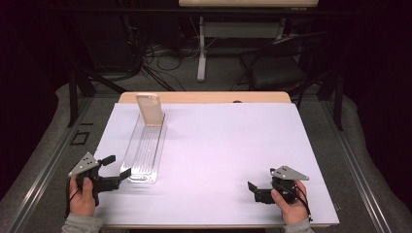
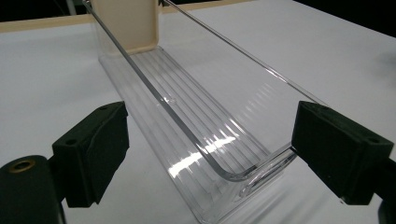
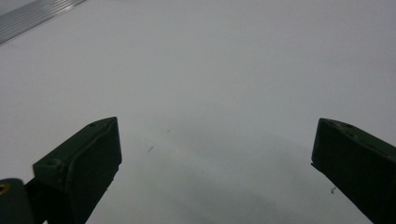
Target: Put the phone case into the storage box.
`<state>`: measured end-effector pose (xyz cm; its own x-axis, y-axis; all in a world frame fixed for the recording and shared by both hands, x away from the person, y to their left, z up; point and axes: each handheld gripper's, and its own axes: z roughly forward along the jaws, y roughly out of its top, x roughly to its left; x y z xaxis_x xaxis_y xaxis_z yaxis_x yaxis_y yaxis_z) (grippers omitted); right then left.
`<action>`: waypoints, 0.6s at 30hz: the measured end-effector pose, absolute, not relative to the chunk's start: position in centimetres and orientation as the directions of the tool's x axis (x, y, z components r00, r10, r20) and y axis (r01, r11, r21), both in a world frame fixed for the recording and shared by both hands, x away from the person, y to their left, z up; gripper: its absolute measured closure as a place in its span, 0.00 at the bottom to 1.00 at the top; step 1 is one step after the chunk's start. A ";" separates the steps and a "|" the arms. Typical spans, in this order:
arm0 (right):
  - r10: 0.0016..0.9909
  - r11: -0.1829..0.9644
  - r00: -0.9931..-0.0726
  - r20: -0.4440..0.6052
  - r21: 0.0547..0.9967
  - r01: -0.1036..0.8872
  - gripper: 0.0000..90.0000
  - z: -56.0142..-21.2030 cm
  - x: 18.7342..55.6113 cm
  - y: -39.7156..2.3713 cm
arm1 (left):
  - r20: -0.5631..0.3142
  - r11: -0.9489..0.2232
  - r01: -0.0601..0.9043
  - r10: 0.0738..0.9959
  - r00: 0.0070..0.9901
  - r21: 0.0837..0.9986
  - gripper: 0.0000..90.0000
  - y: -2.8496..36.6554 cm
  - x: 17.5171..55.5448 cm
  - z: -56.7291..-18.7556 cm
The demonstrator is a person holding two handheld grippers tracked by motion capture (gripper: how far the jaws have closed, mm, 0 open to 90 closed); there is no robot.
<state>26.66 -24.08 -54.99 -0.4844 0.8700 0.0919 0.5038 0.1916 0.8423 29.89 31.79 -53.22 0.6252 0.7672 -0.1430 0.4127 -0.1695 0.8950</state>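
Observation:
A long clear plastic tray (image 1: 144, 150) with a ribbed floor lies lengthwise on the left half of the table. A beige upright panel (image 1: 149, 109) stands at its far end. My left gripper (image 1: 117, 166) is open at the tray's near end. In the left gripper view the tray (image 2: 187, 107) runs away between the wide-apart jaws of the left gripper (image 2: 217, 149), and the right jaw sits against the tray's near corner. The beige panel (image 2: 128, 23) shows at the top. My right gripper (image 1: 261, 180) rests open near the front right, and in its own view the right gripper (image 3: 215, 163) has nothing between its fingers.
A white sheet (image 1: 228, 145) covers the table, with a wooden edge (image 1: 204, 97) showing at the back. Beyond the table stand a black chair (image 1: 277, 68), a desk leg (image 1: 201, 53) and floor cables. A ribbed strip of the tray (image 3: 32, 16) appears in the right gripper view's top left corner.

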 end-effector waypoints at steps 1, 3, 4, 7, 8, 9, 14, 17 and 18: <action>0.869 0.193 -0.486 0.092 0.842 0.505 0.01 -55.0 26.6 -24.0 | -0.145 -0.169 0.415 0.767 0.625 0.894 0.13 31.8 29.9 -53.2; 0.866 0.198 -0.492 0.093 0.839 0.507 0.01 -55.0 26.6 -23.9 | -0.147 -0.169 0.416 0.765 0.627 0.894 0.13 31.8 29.9 -53.3; 0.866 0.196 -0.491 0.093 0.841 0.505 0.01 -55.1 26.6 -23.9 | -0.146 -0.171 0.416 0.765 0.628 0.893 0.13 31.8 29.9 -53.3; 0.866 0.194 -0.491 0.095 0.841 0.506 0.01 -55.1 26.6 -23.9 | -0.150 -0.168 0.417 0.764 0.628 0.893 0.13 31.8 29.9 -53.3; 0.865 0.197 -0.493 0.093 0.841 0.504 0.01 -55.1 26.6 -23.9 | -0.151 -0.167 0.418 0.764 0.627 0.893 0.13 31.8 29.9 -53.3; 0.865 0.198 -0.494 0.092 0.841 0.503 0.01 -55.1 26.6 -23.9 | -0.151 -0.166 0.418 0.765 0.626 0.893 0.13 31.8 29.9 -53.3; 0.864 0.201 -0.495 0.090 0.841 0.503 0.01 -55.1 26.7 -23.9 | -0.155 -0.165 0.419 0.762 0.629 0.893 0.13 31.9 29.8 -53.4; 0.864 0.201 -0.496 0.090 0.841 0.502 0.01 -55.1 26.7 -23.9 | -0.158 -0.161 0.423 0.764 0.626 0.892 0.13 32.0 29.8 -53.4; 0.864 0.200 -0.496 0.090 0.841 0.502 0.02 -55.1 26.7 -23.9 | -0.158 -0.161 0.422 0.764 0.626 0.892 0.13 32.0 29.8 -53.4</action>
<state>26.70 -23.90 -55.14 -0.4956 0.8639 0.0900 0.5022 0.2004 0.8412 29.84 31.96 -53.41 0.6259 0.7636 -0.1584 0.4224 -0.1612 0.8920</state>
